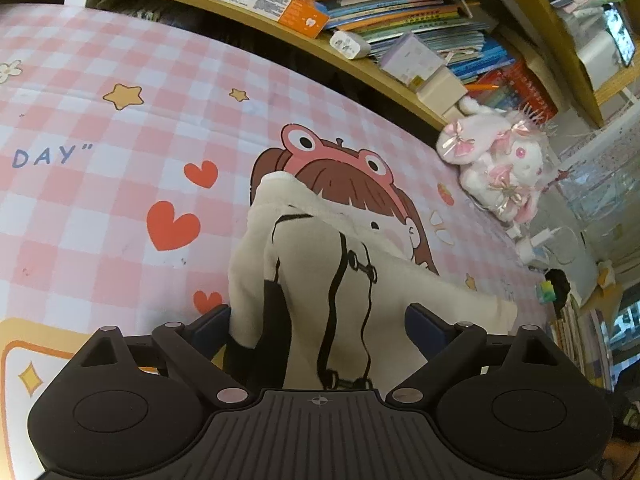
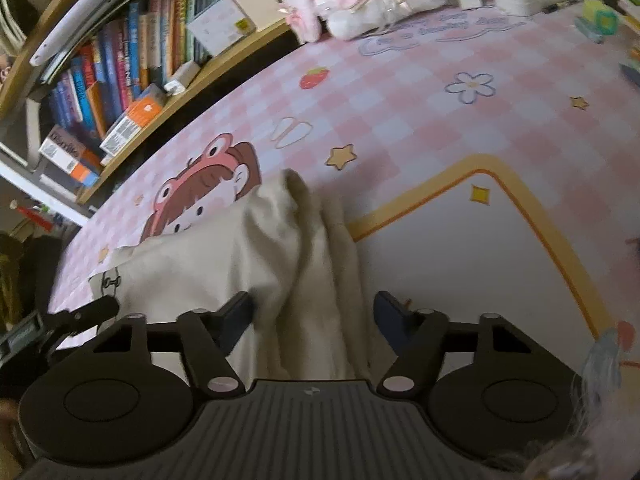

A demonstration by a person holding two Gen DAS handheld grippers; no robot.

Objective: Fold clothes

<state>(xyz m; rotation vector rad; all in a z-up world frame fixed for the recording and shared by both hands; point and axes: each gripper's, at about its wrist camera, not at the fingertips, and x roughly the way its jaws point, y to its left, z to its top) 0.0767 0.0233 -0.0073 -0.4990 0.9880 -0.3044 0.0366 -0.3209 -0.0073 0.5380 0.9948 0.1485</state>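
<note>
Cream garment point(image 1: 320, 280) being draped over pink checked mat point(image 1: 100, 208), bunched between both claws. Left claw point(image 1: 318, 326) and right claw point(image 2: 314, 312) being held spread, cloth unpinched. Risk: cloth slipping free, bunching crooked; toy rabbit point(image 1: 496, 160) near edge being snagged.

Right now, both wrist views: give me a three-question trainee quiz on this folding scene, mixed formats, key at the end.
1. True or false: the cream garment lies between the jaws of both the left gripper and the right gripper.
2. Multiple choice: what sits at the far edge of the pink checked mat, next to the bookshelf? A) a kettle B) a white and pink plush toy C) a shoe
3. Fill in: the cartoon girl printed on the mat wears a ____ hat.

Key: 1 true; 2 B; 3 frog.
</note>
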